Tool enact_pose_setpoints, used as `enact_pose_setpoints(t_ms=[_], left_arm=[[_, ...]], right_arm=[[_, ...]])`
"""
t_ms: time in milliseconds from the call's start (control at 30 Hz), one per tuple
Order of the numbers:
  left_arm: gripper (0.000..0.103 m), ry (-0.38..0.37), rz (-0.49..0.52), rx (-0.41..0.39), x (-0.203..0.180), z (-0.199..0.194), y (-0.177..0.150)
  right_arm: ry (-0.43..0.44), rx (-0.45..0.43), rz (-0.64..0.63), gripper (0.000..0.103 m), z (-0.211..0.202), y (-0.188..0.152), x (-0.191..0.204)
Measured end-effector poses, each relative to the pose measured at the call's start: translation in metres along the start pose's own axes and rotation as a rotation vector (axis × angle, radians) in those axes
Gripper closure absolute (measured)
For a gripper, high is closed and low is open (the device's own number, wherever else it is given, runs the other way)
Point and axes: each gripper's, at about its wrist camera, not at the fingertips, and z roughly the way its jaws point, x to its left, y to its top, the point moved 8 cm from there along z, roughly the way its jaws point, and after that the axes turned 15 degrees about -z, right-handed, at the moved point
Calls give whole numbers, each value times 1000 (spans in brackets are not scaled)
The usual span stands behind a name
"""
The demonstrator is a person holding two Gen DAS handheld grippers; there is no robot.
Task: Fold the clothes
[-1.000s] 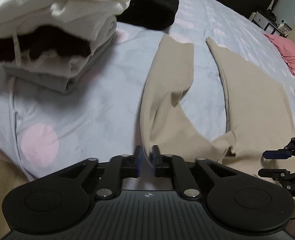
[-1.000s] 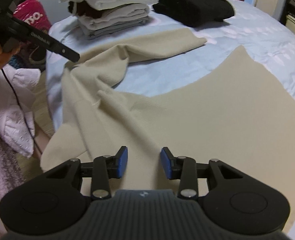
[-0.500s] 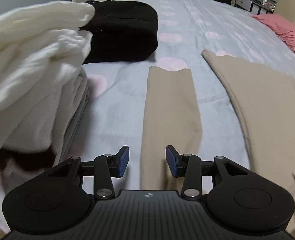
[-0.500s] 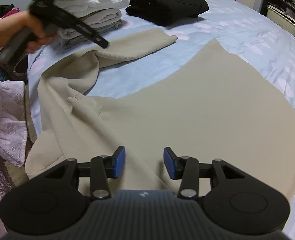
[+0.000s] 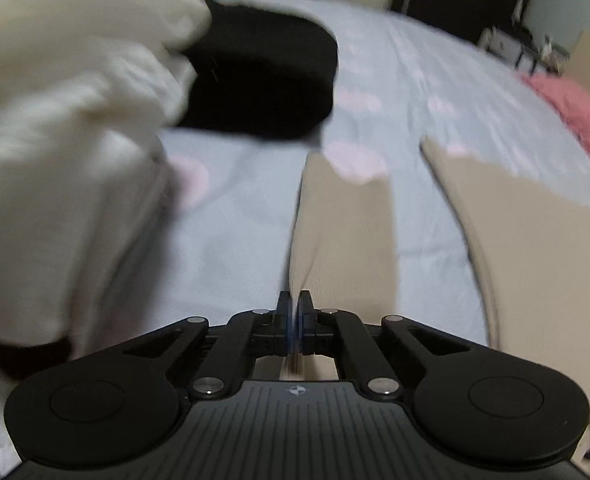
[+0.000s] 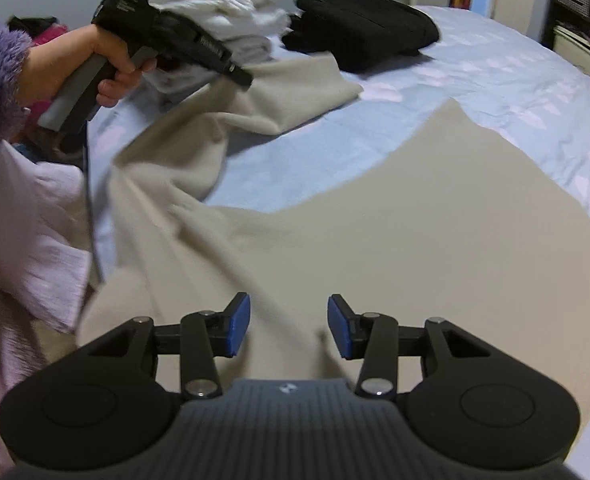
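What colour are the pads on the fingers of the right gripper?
Blue pads, on the black right gripper; the right wrist view shows them best.

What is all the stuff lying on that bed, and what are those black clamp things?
beige garment: one, beige, spread flat over the bed, one sleeve stretched toward the black pile
stack of folded clothes: one, mostly white and cream, far left corner of the bed
black folded garment: one, black, beside the stack
bedsheet: one, pale blue with pink spots, under everything
pink pillow: one, pink, far right edge, blurred
shelves: dark, against the wall beyond the bed, contents too small to tell
left gripper: one, black with blue pads, shut on the sleeve, lifted in the person's left hand
right gripper: one, black with blue pads, open over the garment's body
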Motion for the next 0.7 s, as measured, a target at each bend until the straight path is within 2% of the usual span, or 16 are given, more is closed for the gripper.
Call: enact_pose_setpoints(t_ms=[167,400,467,600,700], left_arm=[[102,-2,-12,-184,-8,-77,8],[102,36,-73,-398,2,-172,3],[102,59,-83,-456,4,-194,-2],[102,53,-119,-498,6,-218,-14],[102,29,-113,-522,-7,-227,-24]], right_arm=[[27,5,-50,56,2,5,19],[119,-30,-49,57,6,7,42],[120,-21,-70,57,10,8,47],[117,20,-64,56,18,7,48],[103,31,-27,56,17,5,40]])
